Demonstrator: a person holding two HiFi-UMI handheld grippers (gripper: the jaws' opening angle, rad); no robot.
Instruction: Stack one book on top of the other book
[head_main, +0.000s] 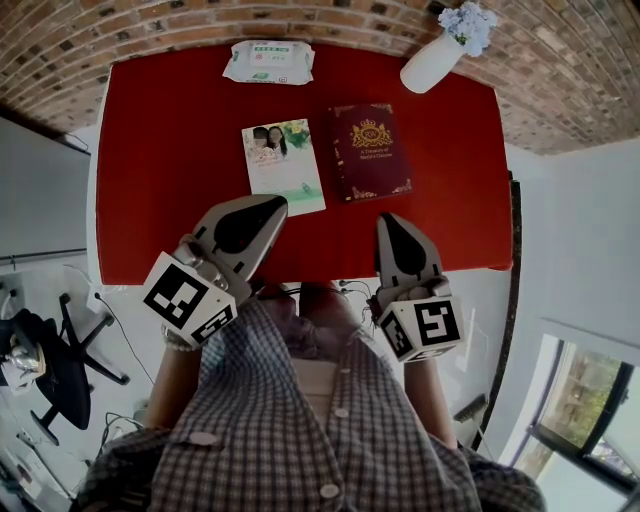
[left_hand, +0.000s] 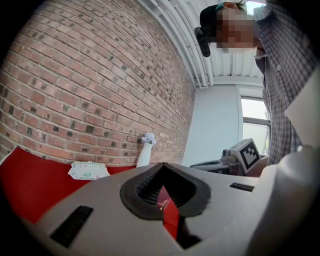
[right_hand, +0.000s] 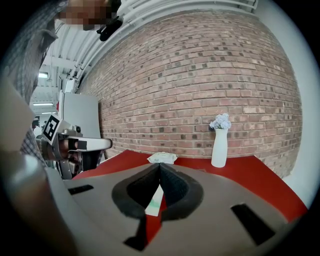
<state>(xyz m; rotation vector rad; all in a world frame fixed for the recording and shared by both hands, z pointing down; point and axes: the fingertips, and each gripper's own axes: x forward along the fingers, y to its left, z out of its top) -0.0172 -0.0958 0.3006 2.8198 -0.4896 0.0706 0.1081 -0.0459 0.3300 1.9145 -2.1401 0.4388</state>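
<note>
red tabletop (head_main: 170, 170) fills the middle of the head view, set against a brick wall (head_main: 300, 20), with pale floor on both sides. nearest of all is the person's checked shirt (head_main: 300, 430), just short of the table's near edge.

next come the two tongs, both over that near edge. the left gripper (head_main: 275, 206) has its marker cube (head_main: 190, 298) toward the person. its jaws are pressed together with nothing between them. in the left gripper view (left_hand: 162, 167) the dark pads (left_hand: 142, 187) meet at the tip, and only table and a sliver of dark red cover show through the slot behind. the right gripper (head_main: 387, 220) is likewise closed and empty, and the right gripper view (right_hand: 160, 167) shows its jaws meeting in the same way.

just beyond the tips lie the two books, flat and side by side, not stacked. the photo-cover book (head_main: 284, 167) is on the left. the left gripper's tip shows right at its near edge, though whether they touch cannot be told. the maroon book (head_main: 370, 152), with gold print, lies to its right, with a narrow strip of red between the two. the right gripper's tip stays a little short of it.

farther back, a pack of wipes (head_main: 268, 62) rests near the far edge. a white vase (head_main: 432, 62) of pale blue flowers (head_main: 468, 25) stands upright at the far right corner, by the wall.
</note>
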